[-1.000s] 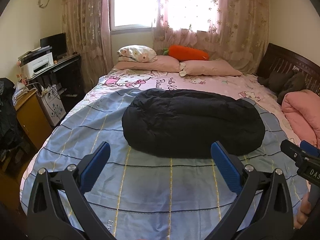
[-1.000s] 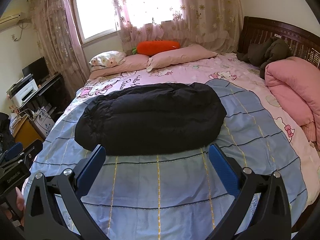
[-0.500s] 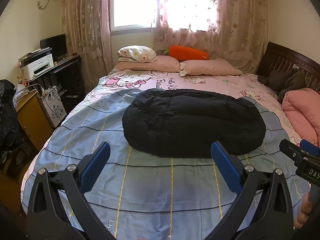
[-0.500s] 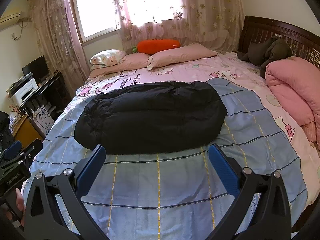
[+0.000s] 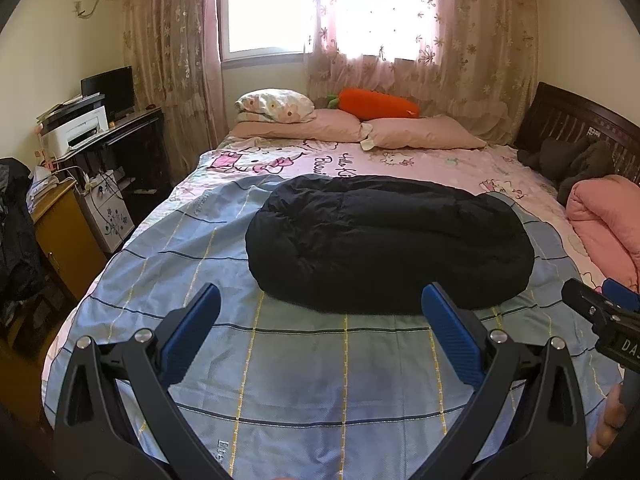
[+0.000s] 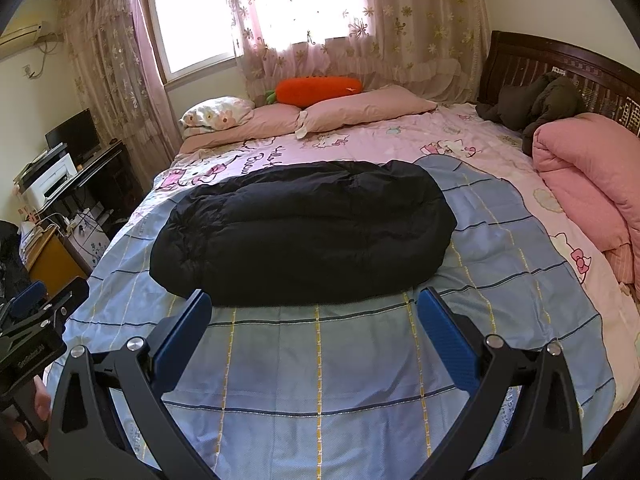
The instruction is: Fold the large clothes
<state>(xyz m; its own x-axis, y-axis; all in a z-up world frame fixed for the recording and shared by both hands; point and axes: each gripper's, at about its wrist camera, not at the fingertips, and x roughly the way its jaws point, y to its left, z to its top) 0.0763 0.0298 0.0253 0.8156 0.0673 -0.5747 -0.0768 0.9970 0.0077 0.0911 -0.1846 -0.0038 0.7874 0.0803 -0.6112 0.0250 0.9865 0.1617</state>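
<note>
A black puffy garment (image 5: 384, 240) lies in a folded, oval bundle on the blue checked sheet (image 5: 320, 360) in the middle of the bed. It also shows in the right wrist view (image 6: 304, 232). My left gripper (image 5: 320, 296) is open and empty, held above the sheet just in front of the bundle's near edge. My right gripper (image 6: 312, 300) is open and empty too, in front of the same near edge. The right gripper shows at the right edge of the left wrist view (image 5: 600, 316), and the left gripper shows at the left edge of the right wrist view (image 6: 36, 312).
Pink pillows (image 5: 420, 132) and an orange carrot cushion (image 5: 376, 104) lie at the bed's far side. A folded pink quilt (image 6: 588, 184) and a dark garment (image 6: 536, 100) lie at the right by the wooden headboard (image 6: 560, 64). A desk with a printer (image 5: 76, 128) stands left of the bed.
Both grippers have drifted slightly, so the bundle looks a little nearer in the right wrist view. Both stay open and the bundle has not moved.
</note>
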